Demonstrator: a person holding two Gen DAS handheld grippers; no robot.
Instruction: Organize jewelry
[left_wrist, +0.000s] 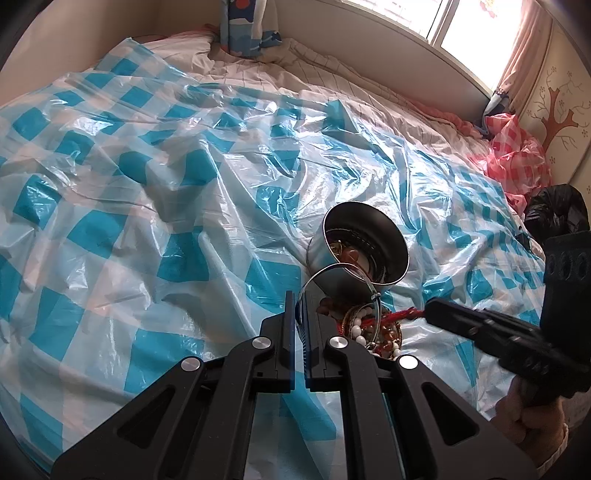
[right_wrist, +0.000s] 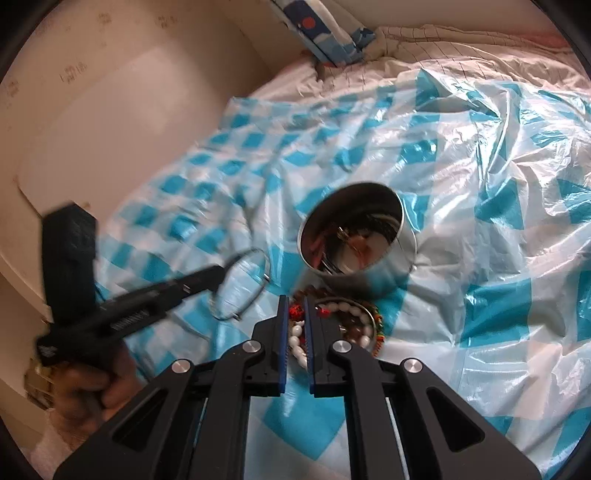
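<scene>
A steel cup (left_wrist: 316, 254) (right_wrist: 391, 273) lies tilted on the checked sheet, its mouth towards me and some jewelry inside. In front of it sits a pile of bead bracelets (left_wrist: 369, 328) (right_wrist: 351, 308). My left gripper (left_wrist: 298, 295) (right_wrist: 221, 275) is shut on a thin silver bangle (left_wrist: 343, 265) (right_wrist: 266, 271) and holds it just above the sheet, left of the pile. My right gripper (right_wrist: 295, 299) (left_wrist: 428, 306) is over the pile, shut on a red cord bracelet (left_wrist: 402, 315) (right_wrist: 294, 309) that still trails into the heap.
A blue and white checked plastic sheet (left_wrist: 166, 184) covers the bed. A crumpled pink checked sheet (left_wrist: 513, 162) and a black bag (left_wrist: 554, 210) lie at the right edge. A blue pillow (left_wrist: 243, 29) leans by the headboard (right_wrist: 110, 129). A hand (right_wrist: 88, 387) holds the left gripper.
</scene>
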